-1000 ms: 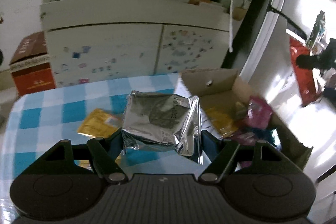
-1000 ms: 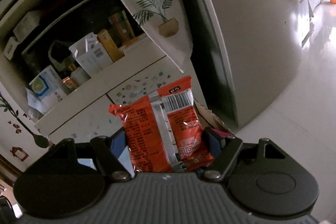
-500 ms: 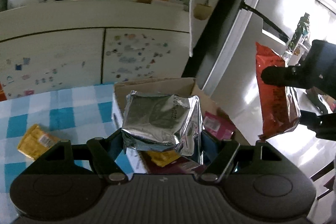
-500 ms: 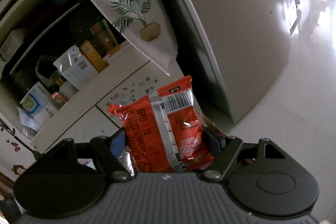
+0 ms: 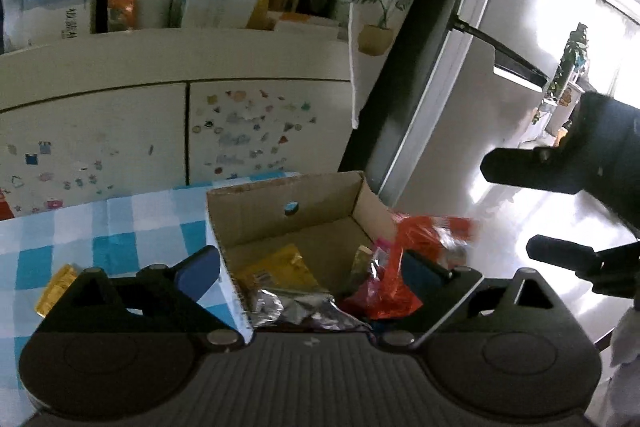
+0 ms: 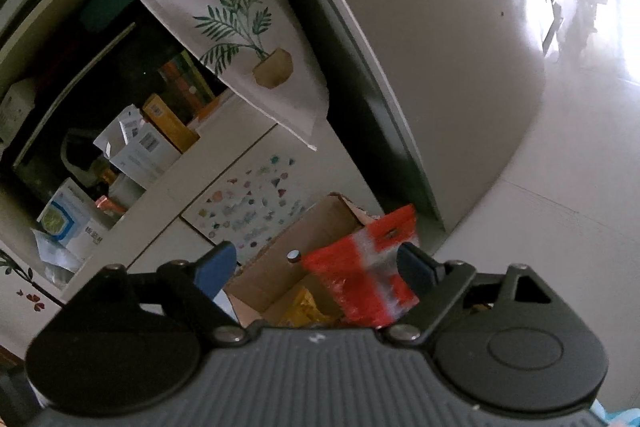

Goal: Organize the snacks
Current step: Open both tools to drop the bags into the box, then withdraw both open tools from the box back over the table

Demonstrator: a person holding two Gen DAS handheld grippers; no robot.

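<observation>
**Both tongs let go over the cardboard box**

Hanging above the cardboard box, the left tongs stand wide apart, jaws just having opened, nothing pressed between the blue pads. Silver foil packet lies loose in the box at its near edge, just under the tongs.

Right tongs also parted, jaws just having opened. Red snack packet sits between the fingers, blurred, close to the right-hand pad; cannot tell if it touches it, but no squeeze on it. In the left view the same red packet shows at the box's right side, smeared, over the box wall. The right tongs appear there too, to the right of the box and apart from it, two dark fingers spread.

Inside the box: yellow packet on the floor, a pinkish wrapper beside the red one. Small round hole in the box's far wall.

Box stands on a blue-and-white checked cloth, at its right end. One yellow packet lies on the cloth left of the box, well apart.

Behind the box: white cabinet with small stickers, cluttered shelf above. Right of the box, a fridge and shiny pale floor.
</observation>
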